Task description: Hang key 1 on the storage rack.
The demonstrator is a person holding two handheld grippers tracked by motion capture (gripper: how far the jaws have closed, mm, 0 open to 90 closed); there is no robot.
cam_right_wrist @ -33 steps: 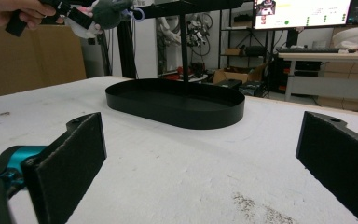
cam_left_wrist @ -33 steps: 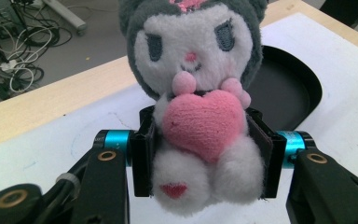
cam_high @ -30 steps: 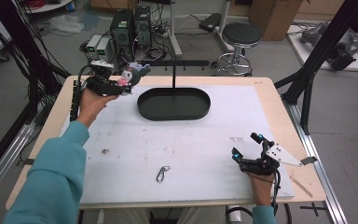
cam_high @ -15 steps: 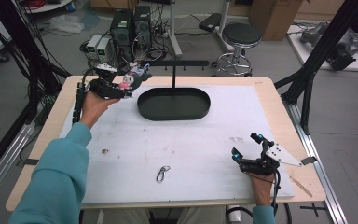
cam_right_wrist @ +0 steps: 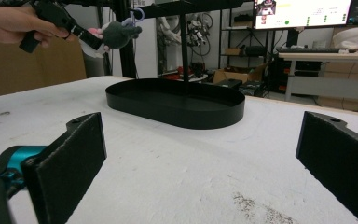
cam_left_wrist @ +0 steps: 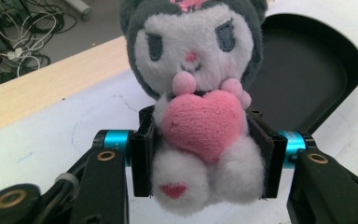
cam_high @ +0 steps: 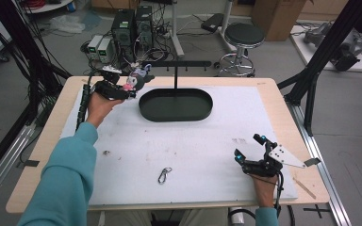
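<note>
Plush toy [cam_left_wrist: 200,116], grey-hooded, white-faced, hugging a pink heart, squeezed in left hand-held gripper [cam_left_wrist: 204,154]; right hand-held gripper [cam_right_wrist: 200,172] gapes

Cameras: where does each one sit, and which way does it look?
High view: above the table's near edge, looking forward and down; forearms, hands, left gripper, right gripper.
Left gripper view: along its jaws, clamped on a plush toy.
Right gripper view: low, past its open jaws.
All share the black tray.
</note>
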